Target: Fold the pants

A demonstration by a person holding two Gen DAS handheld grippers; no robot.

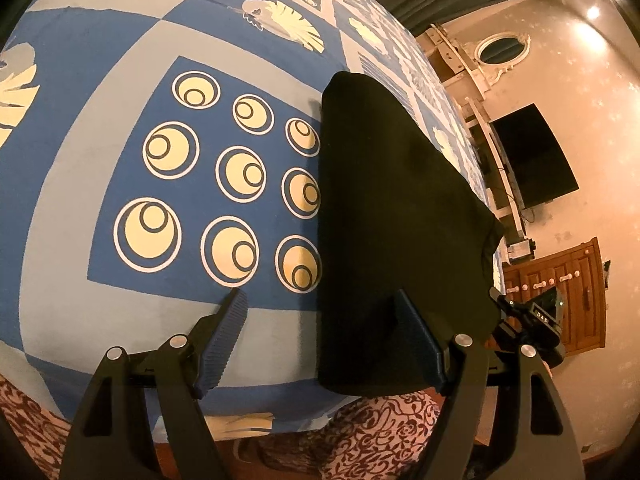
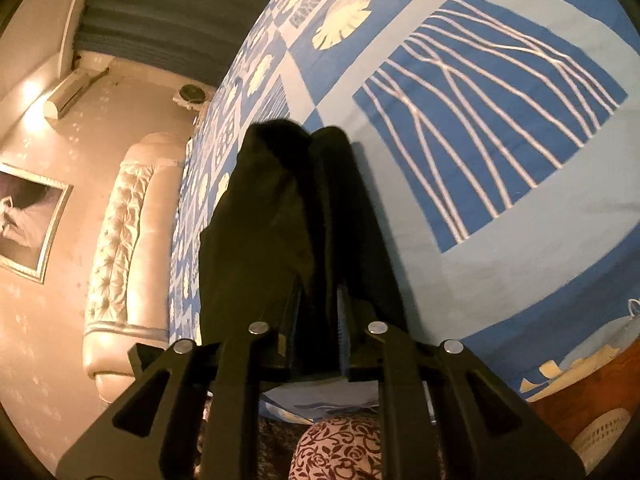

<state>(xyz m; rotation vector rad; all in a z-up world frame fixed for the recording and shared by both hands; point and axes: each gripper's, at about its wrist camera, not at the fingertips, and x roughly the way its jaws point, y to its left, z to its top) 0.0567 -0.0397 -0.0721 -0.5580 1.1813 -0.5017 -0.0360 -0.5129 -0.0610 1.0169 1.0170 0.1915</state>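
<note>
We see both views in dim, warm amber light from ceiling spots [image 1: 592, 12] glaring at far right and a wall glow [image 2: 32, 112] at left. Fisheye bending curves the edges; the black pants [image 2: 280, 208] lose detail and blur slightly.

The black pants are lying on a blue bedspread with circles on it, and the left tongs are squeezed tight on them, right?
Not quite. The left wrist view shows the left tongs standing wide open, squeezing nothing; one finger hangs over the blue bedspread and the other over the black pants. The pants do lie on the circle-patterned bedspread. The right tongs are the ones closed on the cloth.
</note>
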